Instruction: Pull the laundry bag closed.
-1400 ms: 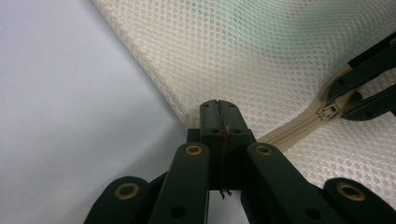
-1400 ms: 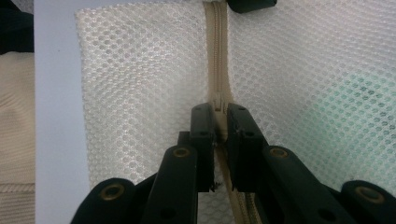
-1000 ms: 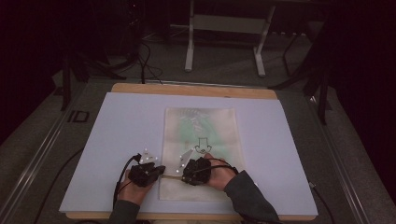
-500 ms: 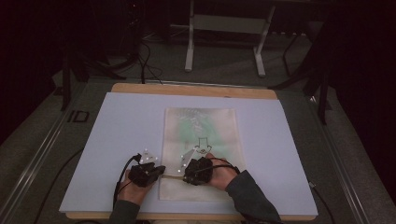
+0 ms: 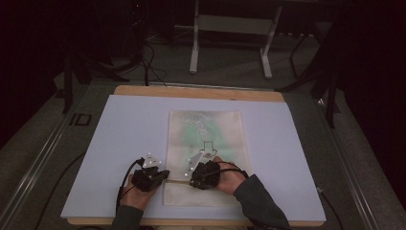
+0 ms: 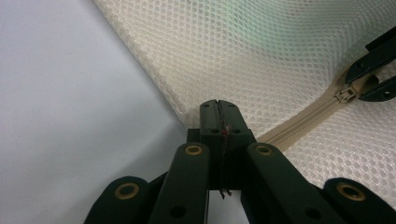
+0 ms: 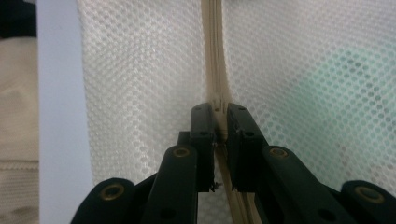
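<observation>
A cream mesh zip bag lies flat on the pale board, with something green showing faintly through the mesh. My left gripper is shut on the bag's left edge where the zipper ends. My right gripper is shut on the zipper pull, a short way along the zipper from the left one. In the left gripper view, the right gripper sits at the slider. Both hands rest low at the bag's near end.
The board covers a wooden table. Beyond the table's far edge are a metal stand and cables on the dark floor. Bare board lies to the left and right of the bag.
</observation>
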{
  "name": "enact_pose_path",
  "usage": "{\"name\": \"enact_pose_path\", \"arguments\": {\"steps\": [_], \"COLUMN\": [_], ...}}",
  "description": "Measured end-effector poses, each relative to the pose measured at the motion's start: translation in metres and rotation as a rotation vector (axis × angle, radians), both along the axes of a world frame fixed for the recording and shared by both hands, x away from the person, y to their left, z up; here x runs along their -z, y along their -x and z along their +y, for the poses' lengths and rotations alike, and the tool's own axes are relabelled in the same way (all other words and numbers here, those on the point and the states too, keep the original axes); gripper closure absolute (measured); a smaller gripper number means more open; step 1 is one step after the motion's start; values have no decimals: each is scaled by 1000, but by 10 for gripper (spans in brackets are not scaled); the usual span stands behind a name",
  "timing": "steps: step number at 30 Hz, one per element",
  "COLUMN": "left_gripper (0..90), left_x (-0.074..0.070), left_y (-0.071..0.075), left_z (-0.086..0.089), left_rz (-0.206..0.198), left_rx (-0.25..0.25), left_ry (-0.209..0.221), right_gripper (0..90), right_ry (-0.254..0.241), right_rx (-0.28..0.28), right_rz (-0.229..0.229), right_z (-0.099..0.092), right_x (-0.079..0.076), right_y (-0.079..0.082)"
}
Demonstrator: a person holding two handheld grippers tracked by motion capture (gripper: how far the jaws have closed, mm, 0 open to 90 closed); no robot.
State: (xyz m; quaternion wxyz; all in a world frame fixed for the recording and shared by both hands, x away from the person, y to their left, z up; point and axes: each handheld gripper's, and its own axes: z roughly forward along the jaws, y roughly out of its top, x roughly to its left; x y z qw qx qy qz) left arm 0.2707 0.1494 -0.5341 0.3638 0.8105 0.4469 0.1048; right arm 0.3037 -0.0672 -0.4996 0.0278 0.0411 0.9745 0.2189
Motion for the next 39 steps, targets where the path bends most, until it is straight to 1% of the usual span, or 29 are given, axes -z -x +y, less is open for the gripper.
{"name": "enact_pose_path", "arguments": {"steps": [4, 7, 8, 13, 15, 18, 24, 27, 35, 39], "left_gripper": [894, 894, 894, 894, 894, 894, 894, 894, 894, 894], "left_x": [0, 0, 0, 0, 0, 0, 0, 0, 0, 0], "left_y": [0, 0, 0, 0, 0, 0, 0, 0, 0, 0], "left_z": [0, 0, 0, 0, 0, 0, 0, 0, 0, 0], "left_rz": [0, 0, -1, 1, 3, 1, 2, 1, 0, 1], "left_rx": [0, 0, 0, -4, -5, -4, -4, -5, -6, -7], "left_ry": [1, 1, 1, 3, 4, 4, 5, 4, 4, 5], "right_gripper": [822, 822, 822, 822, 822, 822, 822, 822, 822, 822], "right_ry": [-4, 4, 4, -2, 6, -2, 0, 1, 7, 0], "right_rx": [1, 1, 4, 1, 5, 5, 5, -3, 8, 8], "right_rz": [4, 2, 7, 3, 6, 8, 11, 1, 5, 8], "right_z": [-2, -3, -4, -6, -7, -8, -8, -10, -17, -20], "right_x": [0, -1, -1, -2, -2, -2, -3, -3, -5, -7], "right_y": [-1, -1, -1, -2, -1, -1, -1, -1, -1, -2]}}
